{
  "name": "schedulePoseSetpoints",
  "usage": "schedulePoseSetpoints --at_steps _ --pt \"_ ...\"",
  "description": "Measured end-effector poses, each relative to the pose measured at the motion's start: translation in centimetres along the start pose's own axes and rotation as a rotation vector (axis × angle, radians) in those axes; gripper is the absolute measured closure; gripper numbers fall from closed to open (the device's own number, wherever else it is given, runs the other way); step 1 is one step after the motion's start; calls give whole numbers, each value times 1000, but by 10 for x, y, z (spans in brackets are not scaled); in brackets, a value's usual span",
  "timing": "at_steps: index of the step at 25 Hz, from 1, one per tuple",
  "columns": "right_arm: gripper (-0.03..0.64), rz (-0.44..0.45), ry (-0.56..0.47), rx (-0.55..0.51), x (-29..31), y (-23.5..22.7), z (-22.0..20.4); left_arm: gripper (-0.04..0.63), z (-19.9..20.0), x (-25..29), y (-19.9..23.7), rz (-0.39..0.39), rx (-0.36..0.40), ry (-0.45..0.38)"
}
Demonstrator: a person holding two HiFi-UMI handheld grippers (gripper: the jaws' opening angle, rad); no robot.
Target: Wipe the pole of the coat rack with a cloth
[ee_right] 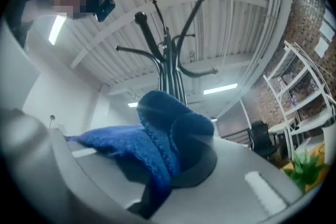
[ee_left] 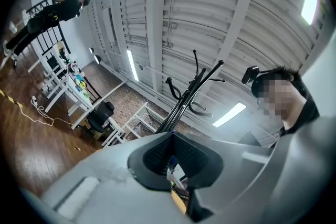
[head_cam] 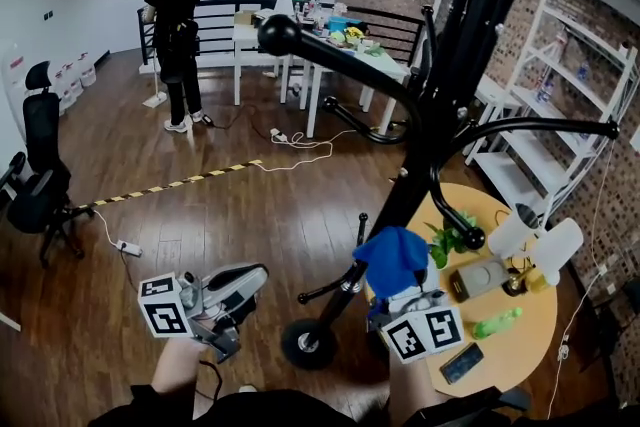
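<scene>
The blue cloth (head_cam: pixel 392 260) is pinched in the right gripper (head_cam: pixel 402 293). The right gripper view shows its jaws closed on a fold of the knit, with the rest bunched over the top of the pads and draped to one side. In the head view the cloth's left edge meets the lower part of the black pole (head_cam: pixel 402 200) of the coat rack (head_cam: pixel 470 65), a little above the round base (head_cam: pixel 308 343). In the right gripper view the pole (ee_right: pixel 169 76) rises straight up behind the cloth (ee_right: pixel 157 134).

The left gripper (head_cam: pixel 255 275) holds nothing. In its own view the black pads (ee_left: pixel 157 155) stand almost together with only a thin slit between them, and the rack (ee_left: pixel 184 99) shows beyond them, well apart.

Readable writing is scarce. The cube on each gripper (head_cam: pixel 165 305) carries black-and-white square markers, and any print on the green bottle (head_cam: pixel 497 322) on the round table (head_cam: pixel 530 335) is too small to read.

Both grippers are held low in front of the person. The left one sits left of the base, and its jaws point up and to the right, toward the rack. The right one sits right of the pole — tilted upward, so that its camera looks along the pole to the ceiling.
</scene>
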State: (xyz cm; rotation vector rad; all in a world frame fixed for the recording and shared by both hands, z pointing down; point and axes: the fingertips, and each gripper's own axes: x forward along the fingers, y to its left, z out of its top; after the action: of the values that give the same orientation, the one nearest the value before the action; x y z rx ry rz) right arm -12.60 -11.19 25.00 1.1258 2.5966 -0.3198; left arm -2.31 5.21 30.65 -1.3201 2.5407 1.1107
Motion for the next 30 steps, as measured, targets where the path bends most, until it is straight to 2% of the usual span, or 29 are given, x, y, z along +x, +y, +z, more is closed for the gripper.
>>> schedulePoseSetpoints --at_steps 3,6,13,19,24,30 --pt "592 28 -116 -30 22 4 64 593 4 -3 -1 2 8 -19" --pt "594 39 -150 -47 35 10 103 592 6 -8 -2 8 14 -32" --pt "594 19 -181 -133 29 15 104 592 8 -9 -2 3 10 -36" --pt "592 -7 -59 -88 9 8 36 592 -2 -3 0 -6 -13 -10" --pt "592 -55 88 -9 -22 -2 -59 592 -9 3 0 -12 -30 18" --pt "594 -114 278 21 -60 -14 -170 592 -16 6 -2 -10 -36 44"
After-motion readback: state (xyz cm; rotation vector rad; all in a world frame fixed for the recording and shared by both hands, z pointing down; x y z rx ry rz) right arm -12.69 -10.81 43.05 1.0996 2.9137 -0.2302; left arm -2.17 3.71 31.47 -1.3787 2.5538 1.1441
